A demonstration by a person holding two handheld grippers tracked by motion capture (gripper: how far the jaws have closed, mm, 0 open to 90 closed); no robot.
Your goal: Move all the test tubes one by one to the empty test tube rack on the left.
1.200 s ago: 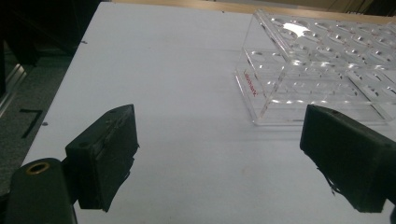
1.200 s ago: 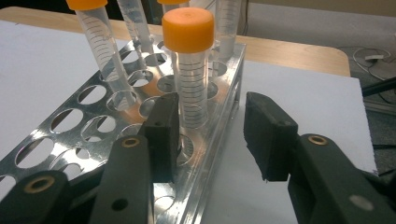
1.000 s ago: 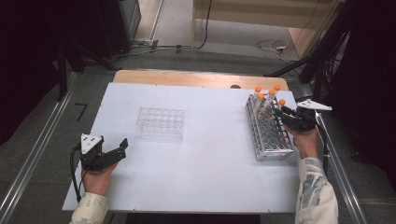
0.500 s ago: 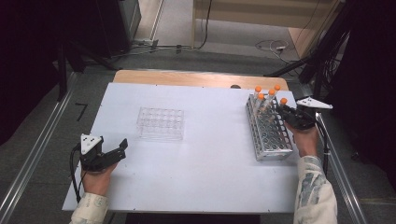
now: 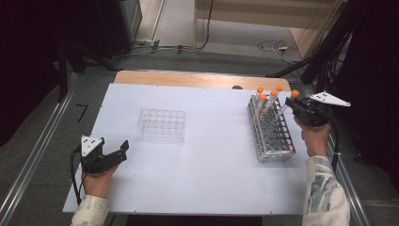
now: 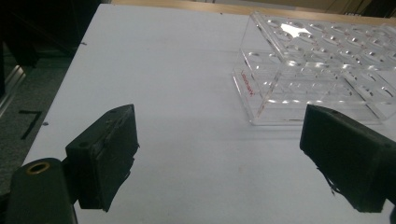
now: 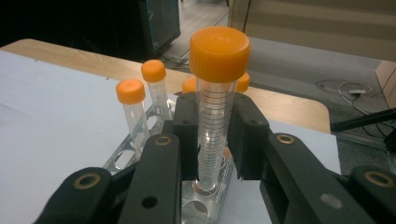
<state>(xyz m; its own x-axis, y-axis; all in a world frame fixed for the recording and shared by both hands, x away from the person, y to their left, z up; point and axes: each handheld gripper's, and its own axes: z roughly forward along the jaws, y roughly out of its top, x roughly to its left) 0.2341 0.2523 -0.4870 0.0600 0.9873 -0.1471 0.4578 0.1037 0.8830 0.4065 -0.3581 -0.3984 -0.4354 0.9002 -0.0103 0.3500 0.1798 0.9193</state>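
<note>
While the right gripper point(image 7: 215, 140) has its two black jaws clamped on the clear, graduated plastic tube with an orange screw cap point(image 7: 216, 107), the tube stands upright with its lower end just at the top of a hole in the metal wire tube rack point(image 5: 273, 134), at the rack's far right corner near the back edge of the white table top point(image 5: 197, 179). I judge the tube to be light and stiff, with a smooth round wall that could slip or twist between flat pads, so the hold on the barrel just below the cap, square across its width, looks like the sound place; squeezing harder than needed could crack thin plastic. It appears empty, marked with fine black graduation lines along its length, and the cap is wider than the barrel, which gives a ledge against sliding down. Four more orange-capped tubes point(image 7: 130, 91) sit in the rack's far end beside it. On the opposite side, the left gripper point(image 6: 219, 154) rests low over the table with its jaws wide apart and nothing between them, the clear plastic well rack point(image 6: 322, 70) lying a little ahead of it.
</note>
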